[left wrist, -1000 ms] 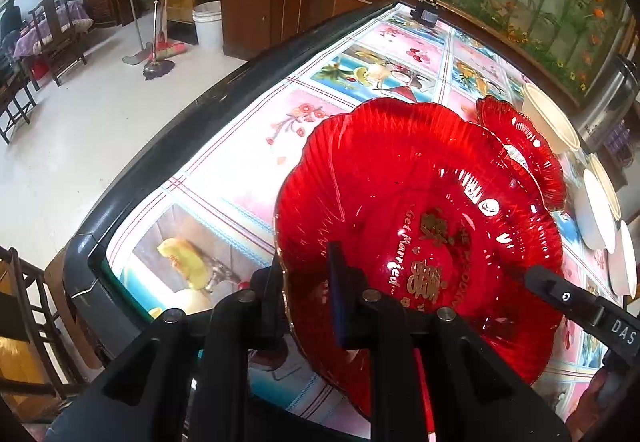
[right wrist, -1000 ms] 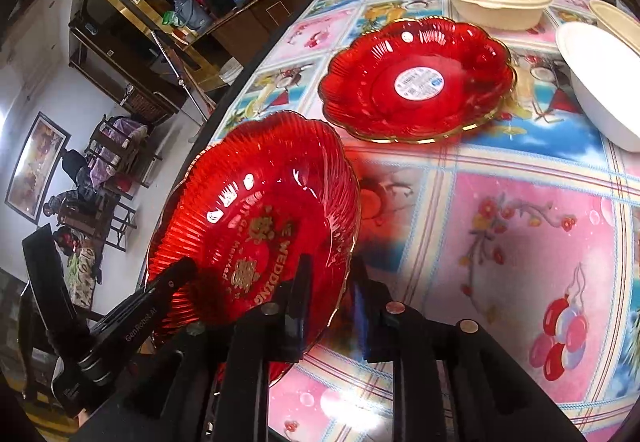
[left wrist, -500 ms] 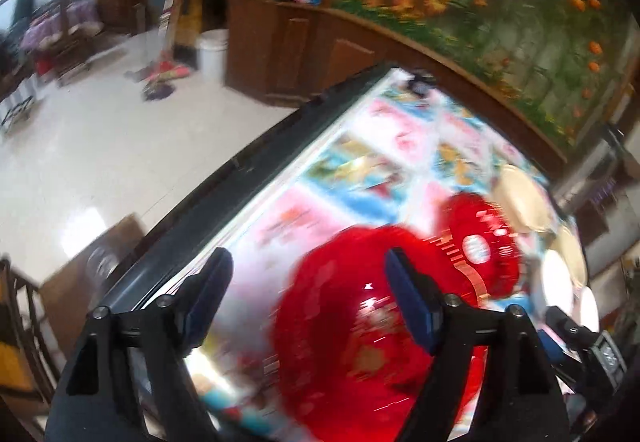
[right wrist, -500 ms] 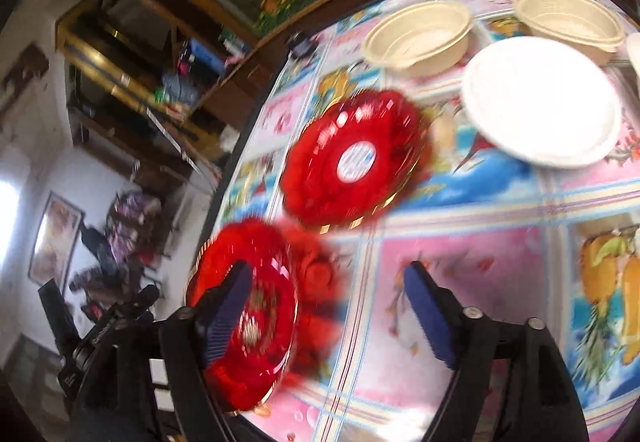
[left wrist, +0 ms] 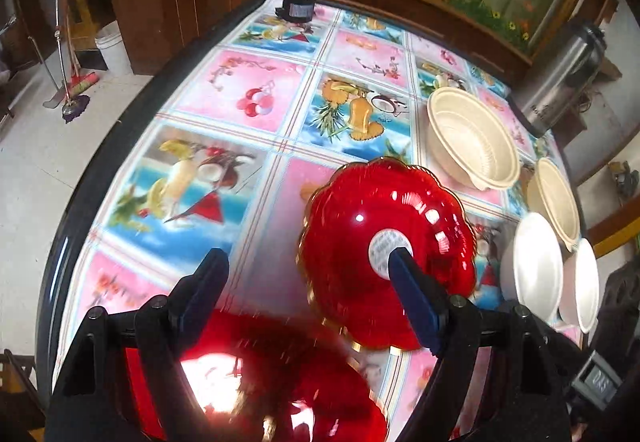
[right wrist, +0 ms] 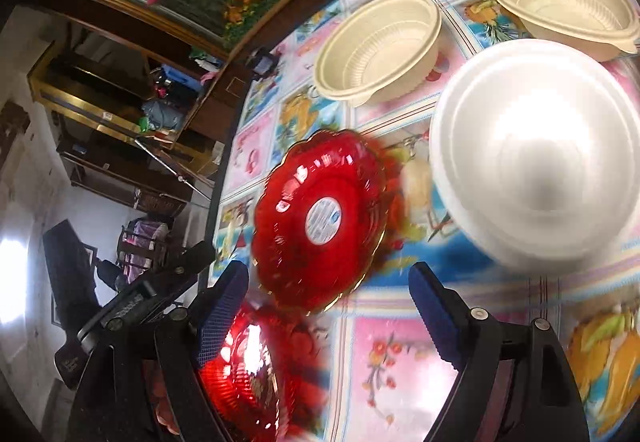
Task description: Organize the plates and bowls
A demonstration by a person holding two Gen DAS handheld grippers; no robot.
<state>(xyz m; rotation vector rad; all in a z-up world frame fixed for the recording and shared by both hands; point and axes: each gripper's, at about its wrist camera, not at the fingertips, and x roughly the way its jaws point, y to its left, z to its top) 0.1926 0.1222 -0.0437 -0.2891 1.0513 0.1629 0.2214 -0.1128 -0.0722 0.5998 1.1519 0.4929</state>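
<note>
left gripper (left wrist: pixel 308 290): jaws just opened wide, holding nothing | right gripper (right wrist: pixel 328 302): same, empty | near scalloped red plastic plate (left wrist: pixel 256 382) flat on fruit-print tabletop (left wrist: pixel 248 90), second red plate (left wrist: pixel 384 250) just beyond | cream bowls, white plates at right

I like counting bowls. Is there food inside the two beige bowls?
No, both beige bowls show only bare ribbed insides in the right wrist view.
</note>
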